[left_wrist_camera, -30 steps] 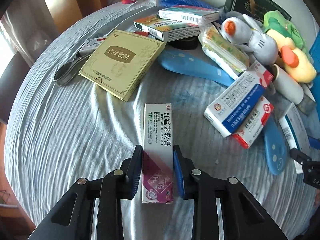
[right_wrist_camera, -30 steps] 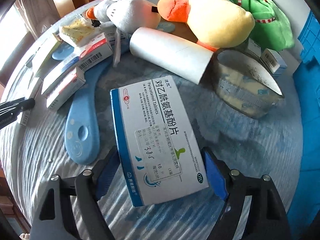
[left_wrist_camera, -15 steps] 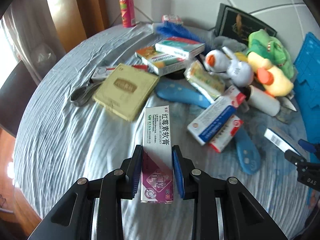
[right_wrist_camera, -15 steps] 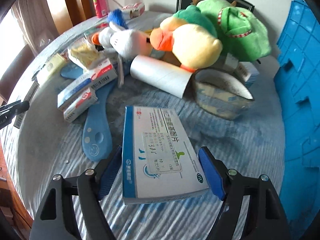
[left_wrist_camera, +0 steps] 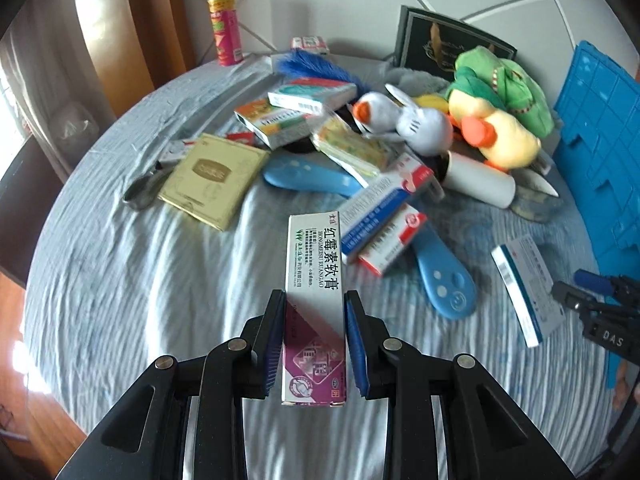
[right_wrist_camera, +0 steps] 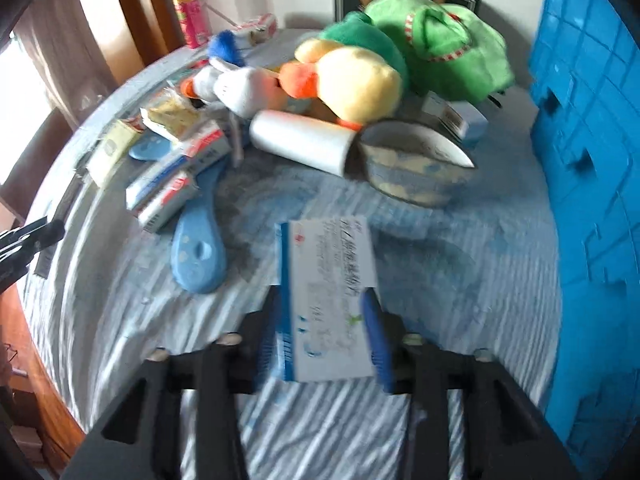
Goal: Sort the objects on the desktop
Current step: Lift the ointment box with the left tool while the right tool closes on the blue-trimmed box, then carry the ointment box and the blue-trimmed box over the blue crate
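Observation:
My left gripper (left_wrist_camera: 315, 312) is shut on a long white and purple ointment box (left_wrist_camera: 314, 280), held lifted above the grey striped tablecloth (left_wrist_camera: 120, 280). My right gripper (right_wrist_camera: 324, 320) is shut on a white and blue paracetamol box (right_wrist_camera: 328, 300), also raised off the cloth; this view is blurred by motion. In the left wrist view the same paracetamol box (left_wrist_camera: 526, 288) shows at the right, in the right gripper's black fingers (left_wrist_camera: 576, 300).
A pile covers the far half of the table: medicine boxes (left_wrist_camera: 380, 216), a yellow flat box (left_wrist_camera: 214, 180), blue shoehorns (left_wrist_camera: 444, 280), plush duck (left_wrist_camera: 496, 140), white plush (left_wrist_camera: 404, 120), white roll (left_wrist_camera: 476, 178). A blue crate (right_wrist_camera: 588, 160) stands at the right. A pink can (left_wrist_camera: 225, 32) stands at the back.
Both grippers have risen and drawn back from the table, each carrying its box up off the cloth. The right jaws closed in tighter on the paracetamol box.

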Available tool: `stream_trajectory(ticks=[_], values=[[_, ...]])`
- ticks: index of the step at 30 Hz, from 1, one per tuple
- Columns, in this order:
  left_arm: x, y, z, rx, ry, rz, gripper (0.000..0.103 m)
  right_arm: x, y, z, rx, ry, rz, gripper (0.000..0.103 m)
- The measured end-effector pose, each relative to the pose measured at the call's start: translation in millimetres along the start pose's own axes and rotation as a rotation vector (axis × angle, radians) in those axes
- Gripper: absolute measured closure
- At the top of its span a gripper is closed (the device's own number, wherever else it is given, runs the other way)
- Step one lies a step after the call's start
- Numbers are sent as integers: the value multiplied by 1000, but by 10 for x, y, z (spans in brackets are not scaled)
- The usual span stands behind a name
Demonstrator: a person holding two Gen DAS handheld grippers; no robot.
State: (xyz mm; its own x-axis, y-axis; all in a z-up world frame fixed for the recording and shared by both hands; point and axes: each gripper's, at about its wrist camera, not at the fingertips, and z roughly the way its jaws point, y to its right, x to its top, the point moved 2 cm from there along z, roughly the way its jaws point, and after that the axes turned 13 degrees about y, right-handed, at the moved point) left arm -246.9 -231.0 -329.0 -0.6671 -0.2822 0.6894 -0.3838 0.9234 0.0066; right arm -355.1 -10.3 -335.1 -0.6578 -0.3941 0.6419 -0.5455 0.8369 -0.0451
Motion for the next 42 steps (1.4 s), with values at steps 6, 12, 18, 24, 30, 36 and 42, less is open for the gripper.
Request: stream_trajectory(ticks=[6,12,18,24,30,36,42], values=[[-168,132,332,-13,-70,18,74,-85,70,152,-21,-29,6,9],[-342,251,622,-20,-145,30,74,-166,74,420,-39,-76,-21,9],[-368,297,661,-19,-140,39,75,-213,40,560,-49,-103,-49,31],[-231,345,435,-33,-85,43,75,-140,-30,407,-53,-76,-60,31],[-10,397,40,-51,6,33,75,-7,-53,29,-48,7,-54,31],[236,448,-451,-92,114,41,75,163,-139,-464,-39,104,-68,31],[487,527,-871,-132,202,94,75,355,-289,-1012,-62,214,-59,31]])
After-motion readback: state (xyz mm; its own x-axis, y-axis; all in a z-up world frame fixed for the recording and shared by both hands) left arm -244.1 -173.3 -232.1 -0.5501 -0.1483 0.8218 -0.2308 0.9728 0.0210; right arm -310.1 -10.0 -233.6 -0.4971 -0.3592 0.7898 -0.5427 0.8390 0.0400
